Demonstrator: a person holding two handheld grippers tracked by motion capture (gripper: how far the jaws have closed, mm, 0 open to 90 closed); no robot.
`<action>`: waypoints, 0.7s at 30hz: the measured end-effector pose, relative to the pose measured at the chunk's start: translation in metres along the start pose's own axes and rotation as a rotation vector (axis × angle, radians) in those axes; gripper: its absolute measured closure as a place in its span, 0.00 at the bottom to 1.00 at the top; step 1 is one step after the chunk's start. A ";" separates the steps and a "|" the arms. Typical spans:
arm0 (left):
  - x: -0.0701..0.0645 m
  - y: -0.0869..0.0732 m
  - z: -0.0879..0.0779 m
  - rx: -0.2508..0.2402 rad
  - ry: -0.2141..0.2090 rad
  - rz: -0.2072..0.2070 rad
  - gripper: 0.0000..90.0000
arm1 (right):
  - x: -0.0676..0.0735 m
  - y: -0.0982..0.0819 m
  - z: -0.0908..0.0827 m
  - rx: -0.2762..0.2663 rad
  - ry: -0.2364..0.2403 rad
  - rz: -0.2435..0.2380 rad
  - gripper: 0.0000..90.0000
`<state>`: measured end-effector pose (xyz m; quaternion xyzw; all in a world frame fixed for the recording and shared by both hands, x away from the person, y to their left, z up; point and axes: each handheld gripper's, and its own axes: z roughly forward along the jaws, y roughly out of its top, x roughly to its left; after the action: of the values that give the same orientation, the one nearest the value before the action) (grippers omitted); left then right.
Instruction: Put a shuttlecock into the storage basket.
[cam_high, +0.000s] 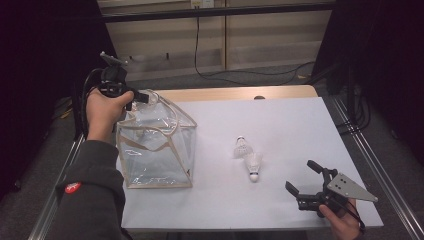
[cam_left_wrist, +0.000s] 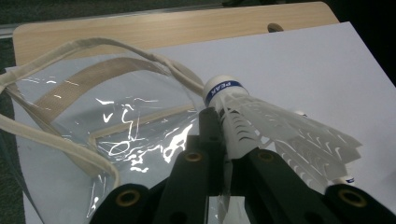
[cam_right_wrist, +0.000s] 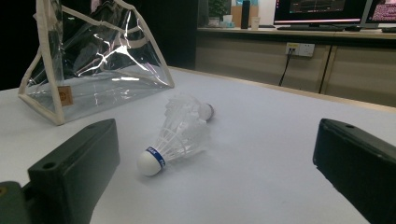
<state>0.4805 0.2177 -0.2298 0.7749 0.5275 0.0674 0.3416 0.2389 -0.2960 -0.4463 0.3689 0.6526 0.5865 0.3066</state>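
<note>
Shuttlecock (cam_left_wrist: 243, 116), white with a blue band round its cork, is pinched between the closed jaws of the left gripper (cam_left_wrist: 224, 140), held above the open top of the clear bag (cam_high: 152, 145) with beige trim. That bag stands at the left of the white table (cam_high: 280, 125). Two more shuttlecocks (cam_high: 248, 156) lie touching near the table's middle. Right gripper (cam_high: 306, 179) rests near the front edge, jaws wide apart and empty.
</note>
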 end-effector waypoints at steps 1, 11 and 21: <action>0.000 0.000 0.001 -0.005 0.005 -0.006 0.99 | 0.000 0.000 0.000 0.000 -0.001 -0.001 0.01; 0.006 -0.004 0.005 -0.005 0.015 -0.019 0.99 | 0.000 0.000 0.000 -0.001 0.001 -0.005 0.01; 0.006 -0.005 0.010 -0.001 0.017 -0.018 0.99 | -0.001 0.000 -0.001 -0.001 0.001 -0.005 0.01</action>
<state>0.4839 0.2197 -0.2419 0.7694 0.5373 0.0714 0.3380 0.2388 -0.2974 -0.4459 0.3666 0.6535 0.5863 0.3079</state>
